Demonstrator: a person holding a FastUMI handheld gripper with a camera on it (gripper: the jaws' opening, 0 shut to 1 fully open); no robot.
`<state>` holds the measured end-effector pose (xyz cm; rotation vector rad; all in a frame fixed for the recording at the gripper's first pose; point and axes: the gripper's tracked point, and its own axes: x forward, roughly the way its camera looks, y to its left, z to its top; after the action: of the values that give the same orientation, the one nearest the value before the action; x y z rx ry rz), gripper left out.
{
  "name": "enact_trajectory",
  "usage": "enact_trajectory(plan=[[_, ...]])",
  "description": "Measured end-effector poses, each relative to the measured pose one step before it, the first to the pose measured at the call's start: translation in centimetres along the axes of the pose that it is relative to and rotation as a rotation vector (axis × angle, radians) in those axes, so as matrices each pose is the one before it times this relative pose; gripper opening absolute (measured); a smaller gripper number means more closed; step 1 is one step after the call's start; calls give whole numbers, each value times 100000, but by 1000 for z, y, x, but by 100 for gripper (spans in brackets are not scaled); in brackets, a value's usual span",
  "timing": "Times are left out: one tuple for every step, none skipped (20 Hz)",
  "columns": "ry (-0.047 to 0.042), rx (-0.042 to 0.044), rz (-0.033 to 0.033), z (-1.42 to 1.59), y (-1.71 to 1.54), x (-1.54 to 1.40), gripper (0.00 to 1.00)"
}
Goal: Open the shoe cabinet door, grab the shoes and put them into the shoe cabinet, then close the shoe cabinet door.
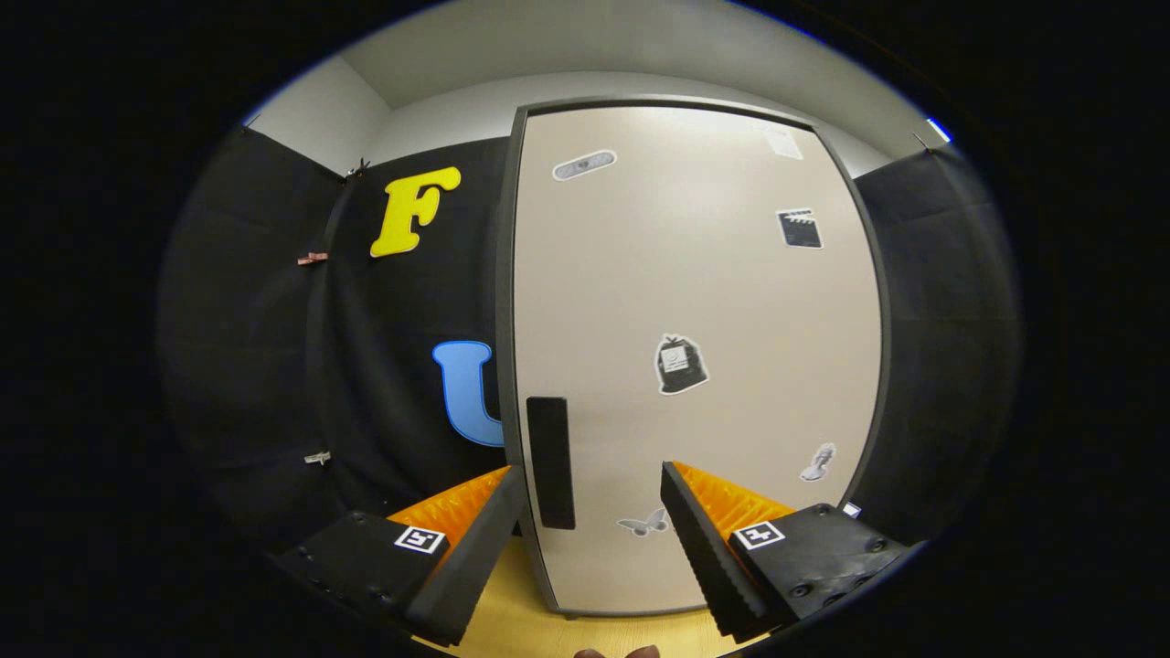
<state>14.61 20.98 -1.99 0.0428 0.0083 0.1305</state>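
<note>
The tongs (593, 539) stand wide apart, and nothing is held between them. Both fingers (475, 548) are black on the inner side with orange ribbed backs, and each carries a small square black-and-white marker near its base. They touch nothing. Under them lies a yellow wooden floor (512, 626).

Just ahead of the fingers stands the shoe cabinet (695, 302), upright on this floor. Its door (640, 274) is closed. The door is beige and plain, set in a thin dark grey frame. A black vertical handle (550, 461) sits low on the door near its left edge, and it appears in the gap between the two fingers, closer to the left one, but a little beyond them. Several small stickers (681, 364) are spread over the door.

Behind the cabinet hangs the black cloth wall (366, 347), and above it a pale ceiling (567, 46).
</note>
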Motion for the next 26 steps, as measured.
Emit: enact_trajectory(plan=[[987,47,-275,-464,441,802,98],[304,-560,-697,-400,278,926,98],[746,-732,-475,-430,285,700,98],[1256,-148,207,-542,409,807,98],[960,453,867,-438,462,751,98],[1017,409,-579,-352,24,645,97],[786,739,-824,-308,-13,707,93],[302,486,-1153,-244,-69,654,83],[248,311,-667,-132,-38,487,80],[-593,66,-1091,3,-149,567,74],[-1331,175,-54,138,56,386,71],[-351,383,-1361,120,-63,-54,62],[-490,-718,621,229,231,-192,53],[-36,-1059,-853,-424,124,285,52],[-753,-1290,384,286,-200,-34,38],[559,602,-233,-292,-41,296,37],[4,1371,-49,117,191,-224,32],[437,1035,312,-119,-2,-202,27],[-639,35,330,151,-7,-103,22],[-137,-292,616,185,-16,81,22],[-989,248,821,-72,60,-534,22],[-685,-685,1229,82,95,-454,16],[-501,-278,1304,162,35,-721,16],[65,774,1529,8,140,-745,16],[549,709,1714,4,7,-928,16],[162,178,1773,-215,-173,-1191,16]])
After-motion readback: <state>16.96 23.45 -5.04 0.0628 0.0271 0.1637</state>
